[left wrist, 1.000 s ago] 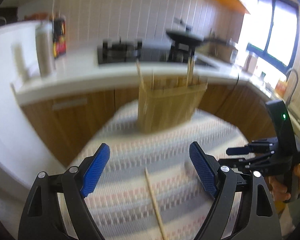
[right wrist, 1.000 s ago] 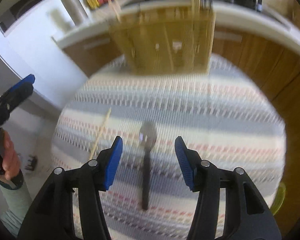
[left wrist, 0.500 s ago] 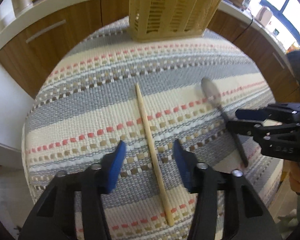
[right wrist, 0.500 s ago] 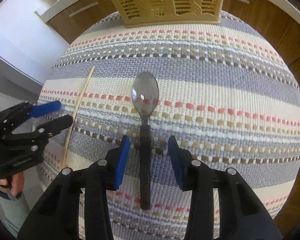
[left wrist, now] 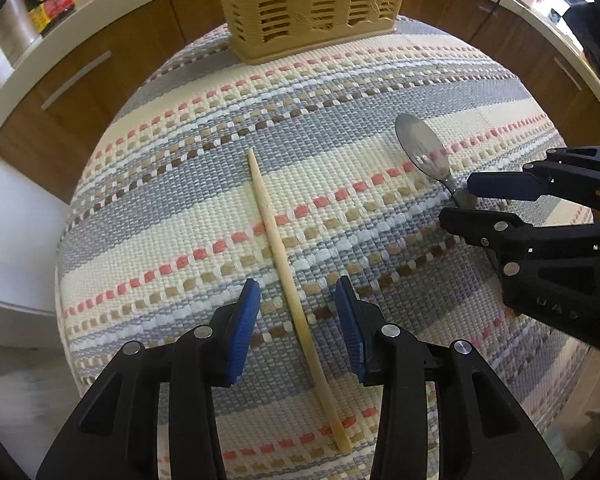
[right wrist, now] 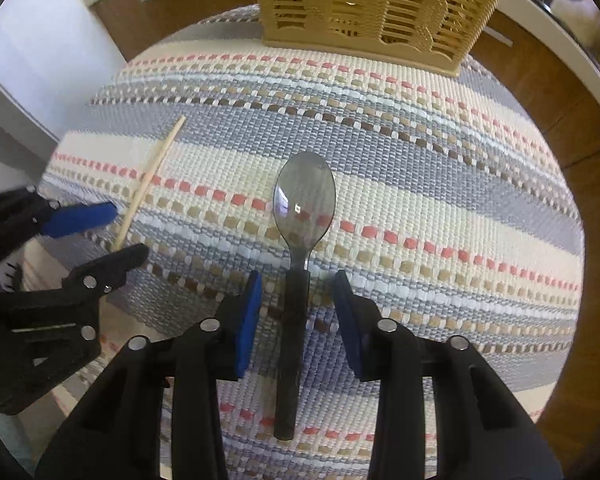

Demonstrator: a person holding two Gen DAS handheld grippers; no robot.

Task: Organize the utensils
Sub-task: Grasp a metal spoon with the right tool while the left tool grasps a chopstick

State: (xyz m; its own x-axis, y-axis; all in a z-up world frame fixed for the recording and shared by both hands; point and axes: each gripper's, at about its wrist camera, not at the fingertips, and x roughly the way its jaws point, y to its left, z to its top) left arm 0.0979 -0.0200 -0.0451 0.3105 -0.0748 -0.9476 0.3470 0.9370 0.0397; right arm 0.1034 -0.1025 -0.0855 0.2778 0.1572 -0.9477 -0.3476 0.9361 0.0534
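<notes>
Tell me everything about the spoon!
The spoon has a shiny silver oval bowl and a long, dark, straight handle. It lies flat on the striped woven cloth, bowl pointing toward the yellow basket. The right gripper straddles its handle; the blue pads are not touching it yet.

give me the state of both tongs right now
left tongs: open, closing around the chopstick, not gripping
right tongs: open, closing around the spoon handle, not gripping
</notes>
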